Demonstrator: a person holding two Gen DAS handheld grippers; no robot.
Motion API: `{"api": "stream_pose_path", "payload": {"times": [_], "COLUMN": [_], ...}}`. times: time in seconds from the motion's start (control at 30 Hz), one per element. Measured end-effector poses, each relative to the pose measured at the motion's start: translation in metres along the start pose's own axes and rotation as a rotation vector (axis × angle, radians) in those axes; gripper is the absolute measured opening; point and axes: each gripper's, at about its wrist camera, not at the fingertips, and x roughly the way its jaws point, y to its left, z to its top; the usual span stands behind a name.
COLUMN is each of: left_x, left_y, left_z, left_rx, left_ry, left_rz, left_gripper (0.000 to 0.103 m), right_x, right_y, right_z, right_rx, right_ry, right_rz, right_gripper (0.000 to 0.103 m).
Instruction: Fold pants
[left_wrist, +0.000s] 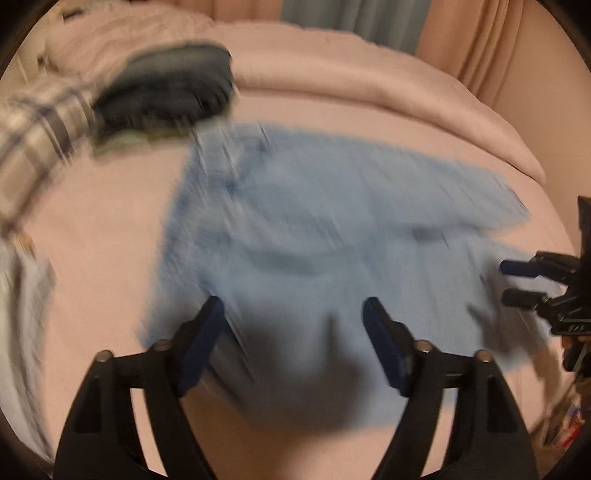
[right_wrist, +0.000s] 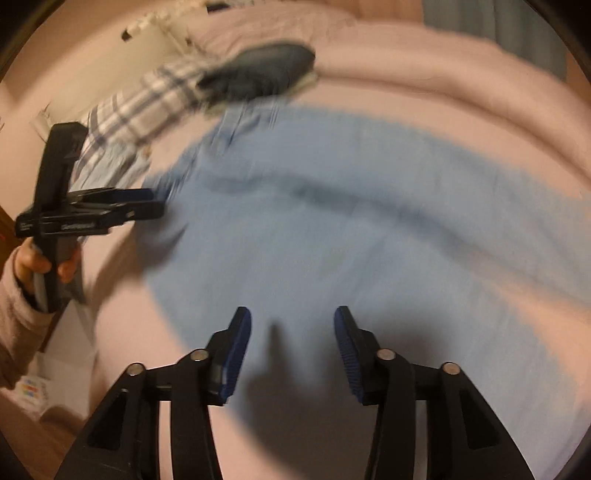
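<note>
The light blue pants lie spread on the bed for folding; left gripper and right gripper hover above, jaws released, empty.

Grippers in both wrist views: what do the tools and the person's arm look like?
Each gripper, left and right, is matte black plastic with two angular fingers, dark blue ribbed pads and silver pivot pins. The left one's black handle has small pale lettering, too blurred to read. The hand holding it is bare, with a fuzzy pale pink sleeve. No cables visible.
</note>
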Motion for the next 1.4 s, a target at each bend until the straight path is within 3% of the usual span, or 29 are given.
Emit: {"api": "stream_pose_path", "payload": {"times": [0.1, 0.27, 0.43, 0.57, 0.6, 0.63, 0.67, 0.7, 0.73, 0.77, 0.87, 0.97, 1.0, 1.03, 1.07, 1.13, 1.2, 1.23, 1.3, 1.33, 1.37, 1.4], "left_x": [0.023, 0.083, 0.12, 0.149, 0.156, 0.161, 0.165, 0.166, 0.165, 0.165, 0.171, 0.174, 0.172, 0.17, 0.169, 0.171, 0.177, 0.18, 0.178, 0.175, 0.172, 0.168], "left_y": [0.018, 0.06, 0.085, 0.09, 0.09, 0.09, 0.089, 0.088, 0.085, 0.082, 0.084, 0.089, 0.091, 0.094, 0.096, 0.102, 0.109, 0.11, 0.103, 0.099, 0.094, 0.09], "left_z": [0.049, 0.114, 0.144, 0.15, 0.15, 0.15, 0.149, 0.151, 0.151, 0.152, 0.154, 0.157, 0.157, 0.16, 0.163, 0.166, 0.17, 0.17, 0.165, 0.165, 0.166, 0.166], "left_rx": [0.034, -0.013, 0.043, 0.091, 0.116, 0.136, 0.145, 0.152, 0.171, 0.196, 0.194, 0.187, 0.19, 0.191, 0.189, 0.166, 0.138, 0.145, 0.154, 0.166, 0.193, 0.212], "left_ry": [-0.01, 0.066, 0.12, 0.232, 0.258, 0.273, 0.286, 0.282, 0.266, 0.249, 0.249, 0.255, 0.251, 0.24, 0.225, 0.22, 0.236, 0.241, 0.24, 0.227, 0.21, 0.198], "left_rz": [0.051, 0.072, 0.117, 0.045, 0.057, 0.063, 0.037, 0.036, 0.049, 0.056, 0.059, 0.051, 0.066, 0.082, 0.088, 0.096, 0.094, 0.109, 0.078, 0.091, 0.117, 0.132], "left_gripper": [0.079, 0.079, 0.079, 0.077, 0.072, 0.061, 0.055, 0.05, 0.045, 0.042, 0.043, 0.052, 0.064, 0.073, 0.077, 0.078, 0.074, 0.065, 0.044, 0.044, 0.043, 0.042], "right_x": [0.016, 0.069, 0.103, 0.122, 0.129, 0.135, 0.137, 0.137, 0.136, 0.137, 0.139, 0.144, 0.141, 0.139, 0.138, 0.141, 0.153, 0.154, 0.151, 0.148, 0.145, 0.141], "right_y": [-0.023, -0.058, -0.09, -0.108, -0.112, -0.111, -0.109, -0.107, -0.103, -0.096, -0.075, -0.08, -0.081, -0.083, -0.085, -0.087, -0.092, -0.094, -0.092, -0.087, -0.081, -0.075], "right_z": [0.049, 0.119, 0.161, 0.168, 0.169, 0.169, 0.169, 0.171, 0.174, 0.178, 0.179, 0.179, 0.182, 0.186, 0.188, 0.189, 0.184, 0.184, 0.185, 0.184, 0.183, 0.181], "right_rx": [-0.025, -0.112, -0.144, -0.182, -0.195, -0.219, -0.244, -0.254, -0.264, -0.283, -0.396, -0.351, -0.331, -0.307, -0.292, -0.308, -0.309, -0.288, -0.26, -0.271, -0.29, -0.318], "right_ry": [-0.054, -0.014, 0.033, 0.108, 0.149, 0.177, 0.182, 0.185, 0.197, 0.201, 0.226, 0.256, 0.254, 0.265, 0.275, 0.285, 0.315, 0.309, 0.292, 0.287, 0.285, 0.283], "right_rz": [-0.002, -0.12, -0.153, -0.128, -0.119, -0.12, -0.112, -0.101, -0.092, -0.079, -0.136, -0.113, -0.115, -0.098, -0.078, -0.106, -0.131, -0.126, -0.125, -0.121, -0.115, -0.143], "right_gripper": [0.052, 0.052, 0.054, 0.066, 0.066, 0.066, 0.064, 0.06, 0.027, 0.012, 0.011, 0.012, 0.012, 0.023, 0.045, 0.071, 0.073, 0.074, 0.061, 0.034, 0.013, 0.013]}}
